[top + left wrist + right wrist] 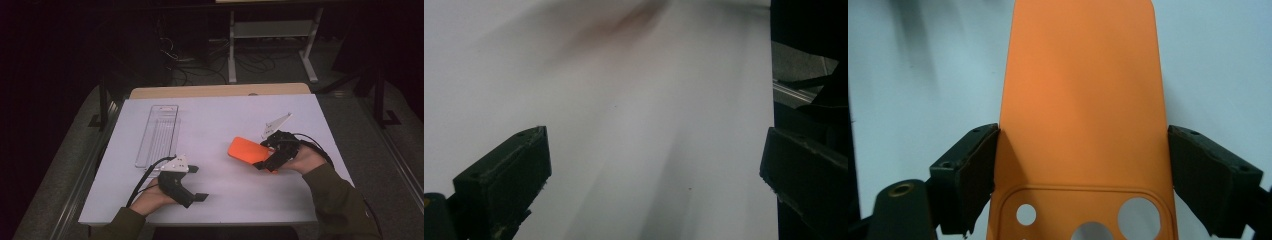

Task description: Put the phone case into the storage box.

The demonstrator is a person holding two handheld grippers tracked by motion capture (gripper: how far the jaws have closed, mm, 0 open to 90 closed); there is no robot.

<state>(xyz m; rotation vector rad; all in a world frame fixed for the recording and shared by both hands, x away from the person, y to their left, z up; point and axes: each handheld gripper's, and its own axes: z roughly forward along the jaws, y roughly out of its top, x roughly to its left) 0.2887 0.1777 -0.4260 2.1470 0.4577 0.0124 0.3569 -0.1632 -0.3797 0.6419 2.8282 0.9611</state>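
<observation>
Wide white table (220,200) first, and over on its left half a clear plastic tray (159,134) lies lengthwise, well apart from the action. Right of centre is the orange phone case (247,150), and the right gripper (266,156) has it: in the right gripper view the case (1083,100) runs straight out ahead, long axis in line with the claw, camera cut-outs at the near end, both pads flush on its long edges, jaws spread wide. The left gripper (198,182) sits near the front edge, jaws gaping with nothing between them (644,165), pointing toward the case, clearly the farther hand.
</observation>
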